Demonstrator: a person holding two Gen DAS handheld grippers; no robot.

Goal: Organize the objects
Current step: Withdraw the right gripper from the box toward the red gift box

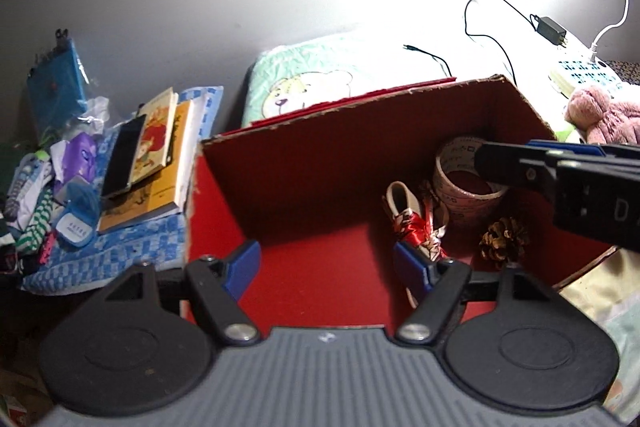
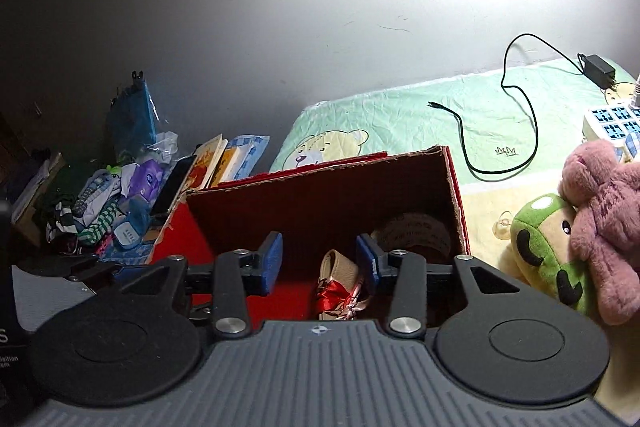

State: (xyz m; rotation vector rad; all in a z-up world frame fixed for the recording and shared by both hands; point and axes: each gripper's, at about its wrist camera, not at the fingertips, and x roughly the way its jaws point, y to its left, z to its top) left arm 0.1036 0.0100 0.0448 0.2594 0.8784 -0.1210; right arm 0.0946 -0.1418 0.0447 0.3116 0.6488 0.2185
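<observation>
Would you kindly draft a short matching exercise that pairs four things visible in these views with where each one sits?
Things:
1. pinecone
2. pink plush toy
3. black phone
4. black charger cable

Places:
A. lying across the green bear-print blanket
B. on the stack of books left of the box
C. inside the red box, beside the tape roll
D. outside the box to its right, against a green plush

Pairs: 1-C, 2-D, 3-B, 4-A
</observation>
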